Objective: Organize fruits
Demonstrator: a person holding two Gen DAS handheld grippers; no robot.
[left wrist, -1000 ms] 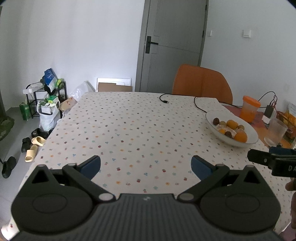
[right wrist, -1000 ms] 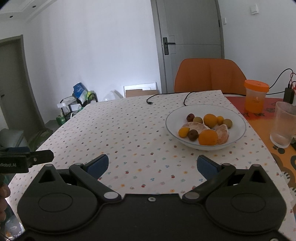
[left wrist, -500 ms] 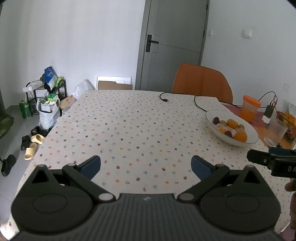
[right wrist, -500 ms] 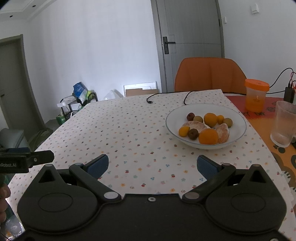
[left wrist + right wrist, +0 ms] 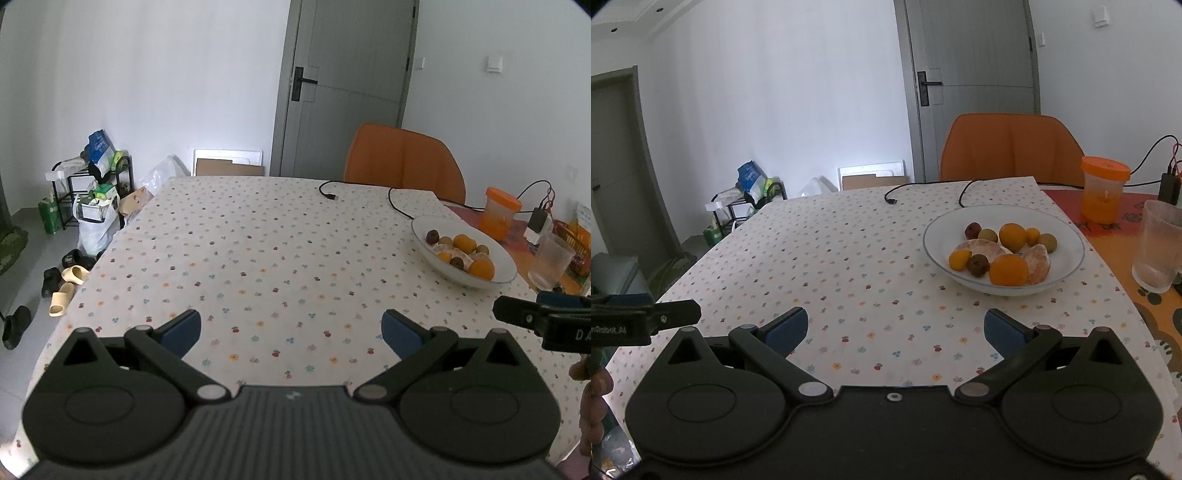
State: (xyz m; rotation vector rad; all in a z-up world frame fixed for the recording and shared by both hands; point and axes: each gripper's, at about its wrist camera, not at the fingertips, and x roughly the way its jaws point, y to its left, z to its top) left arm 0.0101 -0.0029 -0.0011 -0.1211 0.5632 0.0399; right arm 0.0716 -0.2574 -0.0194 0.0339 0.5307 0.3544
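Round white bowl (image 5: 1003, 248) of fruit (image 5: 1008, 270) on dotted cloth surface (image 5: 849, 266), ribbed glass (image 5: 1158, 251) and orange-lidded jar (image 5: 1104, 194) beside; both grippers' (image 5: 291, 328) (image 5: 894, 330) jaws apart, empty.

a home dining room: cloth-covered table (image 5: 258, 236), orange chair (image 5: 404, 162), slippers (image 5: 68, 286) by a shoe rack (image 5: 74, 192)

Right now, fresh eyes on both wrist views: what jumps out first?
The white bowl of mixed fruit, right of centre on the dotted tablecloth, with bright oranges and peeled segments inside. Behind it stands the orange chair. Both grippers, left and right, hover with jaws wide and empty.
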